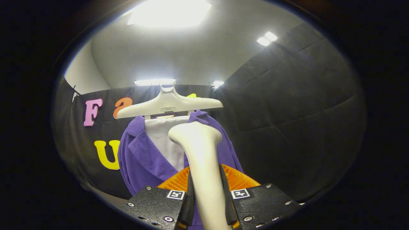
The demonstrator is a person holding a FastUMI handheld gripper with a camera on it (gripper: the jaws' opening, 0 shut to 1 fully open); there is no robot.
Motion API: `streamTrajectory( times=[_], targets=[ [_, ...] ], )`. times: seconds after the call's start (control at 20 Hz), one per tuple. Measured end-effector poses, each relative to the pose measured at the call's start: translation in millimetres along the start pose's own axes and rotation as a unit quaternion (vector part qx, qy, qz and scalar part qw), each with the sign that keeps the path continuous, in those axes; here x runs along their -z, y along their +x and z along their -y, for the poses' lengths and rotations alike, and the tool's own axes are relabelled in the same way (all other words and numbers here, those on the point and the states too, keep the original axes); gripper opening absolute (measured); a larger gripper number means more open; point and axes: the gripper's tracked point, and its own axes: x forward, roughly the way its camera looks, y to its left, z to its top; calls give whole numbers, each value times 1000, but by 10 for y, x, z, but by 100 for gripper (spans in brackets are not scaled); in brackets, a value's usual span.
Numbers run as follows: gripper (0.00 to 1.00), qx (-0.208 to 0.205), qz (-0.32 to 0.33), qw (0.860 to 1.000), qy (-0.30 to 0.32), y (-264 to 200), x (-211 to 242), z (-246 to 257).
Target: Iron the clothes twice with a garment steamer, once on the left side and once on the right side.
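The gripper (pixel 207 204) is clamped on the cream handle of the garment steamer (pixel 199 153), both fingers pressing its sides low down, with the handle rising between them and the rounded head tipping forward just ahead of the fingertips. The opening is narrow, no wider than the handle itself, and nothing else touches the fingers.

Straight beyond the steamer head hangs the purple jacket (pixel 140 159), ribbed like corduroy, over a pale inner shirt (pixel 164 140), both on a cream hanger (pixel 167 103) set against the black booth wall (pixel 287 111). The head sits high, up near the collar and close to the open front, perhaps slightly toward the far-side lapel; whether its face already touches the cloth is hard to call from behind it.

This looks like the top of a pass. To do it well, keep the grip firm so the handle does not twist between the fingers, bring the head's face flat to one front panel, and draw it down in a steady line, keeping clear of the hanger. Then lift off, move across the opening, and repeat on the other panel, so each side gets its own full stroke. The hanging jacket will likely swing if pushed, so light contact suits it better than pressure.
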Motion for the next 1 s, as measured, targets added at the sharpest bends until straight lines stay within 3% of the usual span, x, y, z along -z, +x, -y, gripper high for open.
streamTrajectory(
  times=[0.4,1.0],
  targets=[
    [38,29,-32,999,-28,308,459,92],
    [38,0,-127,991,-50,43,1316,472]
  ],
)
